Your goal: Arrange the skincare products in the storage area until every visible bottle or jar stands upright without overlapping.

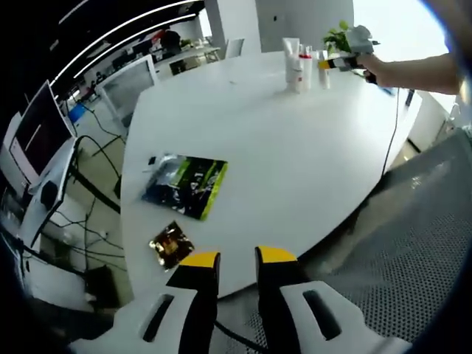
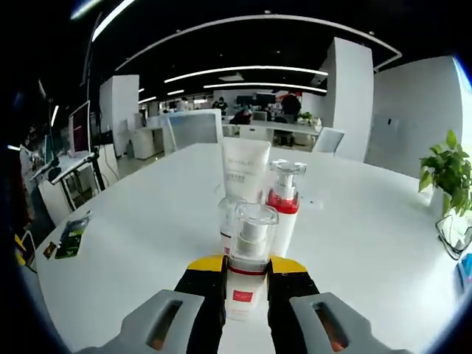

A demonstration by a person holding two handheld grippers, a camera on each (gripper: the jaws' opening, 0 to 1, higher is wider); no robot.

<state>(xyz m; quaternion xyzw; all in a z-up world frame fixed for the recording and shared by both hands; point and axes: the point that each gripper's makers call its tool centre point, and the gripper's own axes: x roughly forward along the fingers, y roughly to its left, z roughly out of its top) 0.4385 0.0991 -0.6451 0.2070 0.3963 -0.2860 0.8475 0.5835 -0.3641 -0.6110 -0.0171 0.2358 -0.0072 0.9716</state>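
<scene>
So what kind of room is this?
Probably an open-plan office: a big white table, a computer monitor on a desk with dangling cables, and office chairs under long ceiling lights.

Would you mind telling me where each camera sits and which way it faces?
Left gripper view: rides the left gripper at the white table's near edge, facing across two packets to the bottles; the person's arm shows.
Right gripper view: rides the right gripper, jaws around a clear-capped bottle.
Shared: table, bottles, right gripper.

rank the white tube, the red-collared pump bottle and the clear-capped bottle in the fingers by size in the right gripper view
1. white tube, tallest and widest, though farthest.
2-3. red-collared pump bottle and clear-capped bottle: look alike; the held one's nearness makes it unsure.
</scene>
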